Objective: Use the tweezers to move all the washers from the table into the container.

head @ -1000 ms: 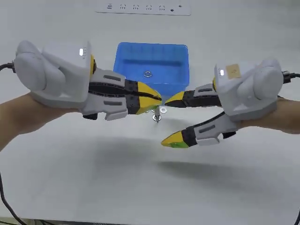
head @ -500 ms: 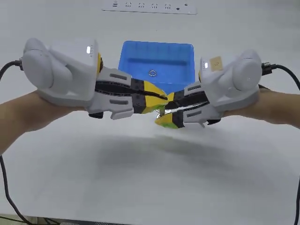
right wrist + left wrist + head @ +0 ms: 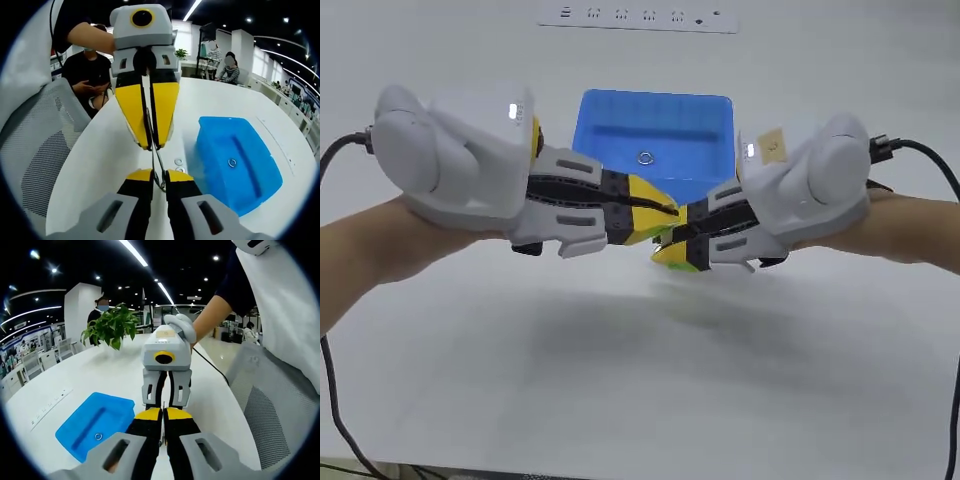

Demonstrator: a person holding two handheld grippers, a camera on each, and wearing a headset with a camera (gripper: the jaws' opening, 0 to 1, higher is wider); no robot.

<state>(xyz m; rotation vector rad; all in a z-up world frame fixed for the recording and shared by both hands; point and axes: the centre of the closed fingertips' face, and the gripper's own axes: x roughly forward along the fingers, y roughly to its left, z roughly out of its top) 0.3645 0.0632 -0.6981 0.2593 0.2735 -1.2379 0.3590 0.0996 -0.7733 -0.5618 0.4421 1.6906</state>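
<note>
Left gripper (image 3: 162, 414) and right gripper (image 3: 154, 175) both pinch the tweezers (image 3: 156, 162) just beside the blue container (image 3: 620, 100), so we should hold tight before one lets go.

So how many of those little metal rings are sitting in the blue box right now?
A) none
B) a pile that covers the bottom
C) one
C: a single washer lies on the floor of the blue container, with bare blue plastic all around it.
</note>
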